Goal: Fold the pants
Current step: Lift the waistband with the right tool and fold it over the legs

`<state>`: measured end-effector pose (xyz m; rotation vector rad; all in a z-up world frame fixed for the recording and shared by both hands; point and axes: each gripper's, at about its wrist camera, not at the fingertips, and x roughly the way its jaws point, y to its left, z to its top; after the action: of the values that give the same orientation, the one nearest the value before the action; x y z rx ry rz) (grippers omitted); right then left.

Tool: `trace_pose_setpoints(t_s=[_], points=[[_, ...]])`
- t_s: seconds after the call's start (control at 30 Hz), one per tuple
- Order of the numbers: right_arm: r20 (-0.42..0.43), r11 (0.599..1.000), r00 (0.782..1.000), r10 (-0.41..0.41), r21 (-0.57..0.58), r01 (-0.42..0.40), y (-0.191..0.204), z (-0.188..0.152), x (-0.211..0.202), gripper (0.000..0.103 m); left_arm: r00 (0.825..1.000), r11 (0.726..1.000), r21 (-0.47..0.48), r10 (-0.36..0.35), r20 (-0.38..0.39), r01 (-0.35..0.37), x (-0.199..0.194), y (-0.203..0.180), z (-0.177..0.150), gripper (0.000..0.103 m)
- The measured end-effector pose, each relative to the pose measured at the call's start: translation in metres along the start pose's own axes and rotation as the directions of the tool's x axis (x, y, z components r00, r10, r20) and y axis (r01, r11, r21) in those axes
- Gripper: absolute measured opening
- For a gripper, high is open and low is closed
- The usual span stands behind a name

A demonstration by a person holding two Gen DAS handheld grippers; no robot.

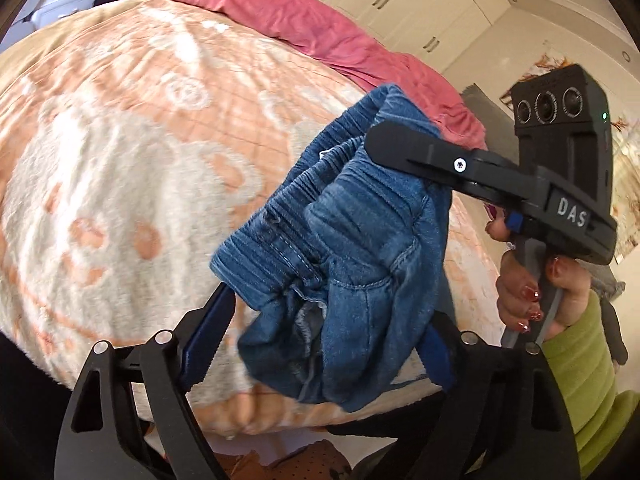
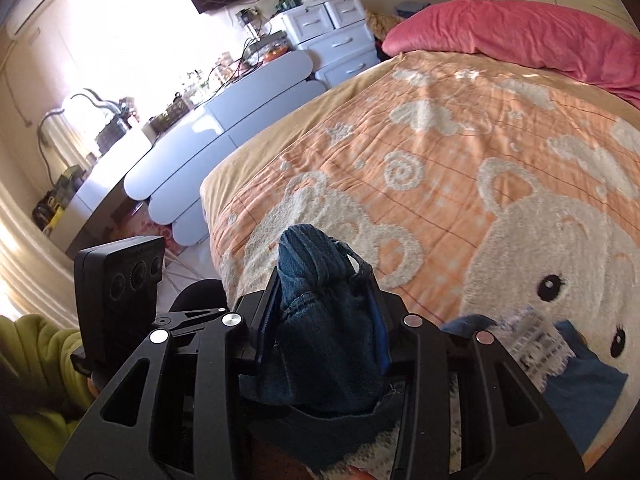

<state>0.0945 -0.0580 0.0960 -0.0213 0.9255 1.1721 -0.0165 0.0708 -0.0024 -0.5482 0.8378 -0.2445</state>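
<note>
The pants (image 1: 344,240), a bunched bundle of blue denim with a ribbed elastic waistband, are held up in the air above the near edge of the bed blanket (image 1: 120,160), the orange and cream cover with a bear pattern that serves here as the folding surface. They do not appear to be lying flat on that blanket anywhere; in the right wrist view a further blue fold hangs below the tool, just over the blanket's near edge.

The right gripper (image 2: 326,312) is clenched on a thick wad of the denim: both blue pads are pressed against the fabric, which bulges out above and below them. In the left wrist view the same tool is seen from the side, its finger laid across the waistband, worked by a hand (image 1: 532,288) in a green sleeve (image 1: 588,380). The grip seems to be taken at the waistband so that the legs can drop under their own weight and the garment can be shaken out before being spread.

The left gripper (image 1: 324,320) is released, its jaws standing wide. The crumpled lower part of the pants lies between the fingers, yet the pads are not seen pressing on it. It is probably kept open there so that a second hold can be taken on the waistband, away from the right tool's hold.

A pink quilt (image 1: 320,28) is heaped at the blanket's far edge, leaving the middle free for laying the pants down.
</note>
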Motion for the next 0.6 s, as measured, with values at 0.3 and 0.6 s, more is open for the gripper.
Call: trace_pose_setpoints(t_s=[0.3,0.6], points=[[0.056,0.998,0.998,-0.037,0.061,0.033,-0.033,-0.023,-0.041,0.031,0.999,0.995,0.092,-0.019,-0.033,0.022,0.023,-0.049,0.011,0.081],[0.107,0.988,0.991,-0.080,0.140,0.065,-0.068,-0.049,-0.074,0.031,0.996,0.986,0.154,-0.055,-0.074,0.066,0.050,-0.083,0.006,0.081]])
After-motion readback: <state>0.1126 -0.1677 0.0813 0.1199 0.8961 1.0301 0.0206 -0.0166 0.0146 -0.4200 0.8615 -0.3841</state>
